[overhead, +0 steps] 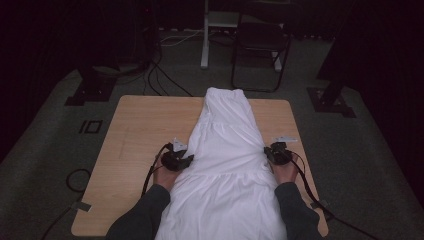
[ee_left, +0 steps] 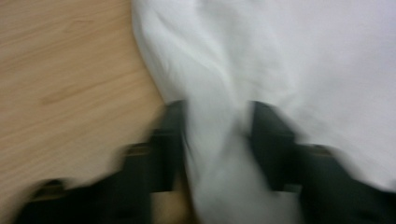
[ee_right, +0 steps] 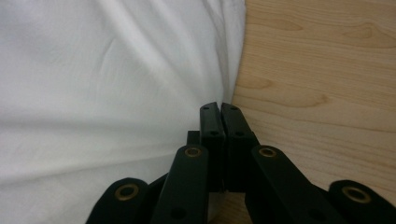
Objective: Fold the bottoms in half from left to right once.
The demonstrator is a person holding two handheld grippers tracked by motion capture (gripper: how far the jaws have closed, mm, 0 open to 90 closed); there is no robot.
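Observation:
A long white garment (overhead: 225,145) lies lengthwise down the middle of a wooden table (overhead: 140,130). My left gripper (overhead: 189,159) sits at the garment's left edge. In the blurred left gripper view its jaws (ee_left: 217,121) stand apart, with a raised fold of the white cloth (ee_left: 303,56) between them. My right gripper (overhead: 268,152) is at the garment's right edge. In the right gripper view its jaws (ee_right: 219,106) are pressed together, tips right at the border between cloth (ee_right: 93,70) and bare wood (ee_right: 317,70). Whether cloth is pinched there I cannot tell.
Bare tabletop runs along both sides of the garment. The person's dark-sleeved forearms (overhead: 150,210) come in at the near edge. Beyond the table stand a black chair (overhead: 260,40), a white stand leg (overhead: 204,45) and dark stand bases, with cables (overhead: 155,75) on the grey floor.

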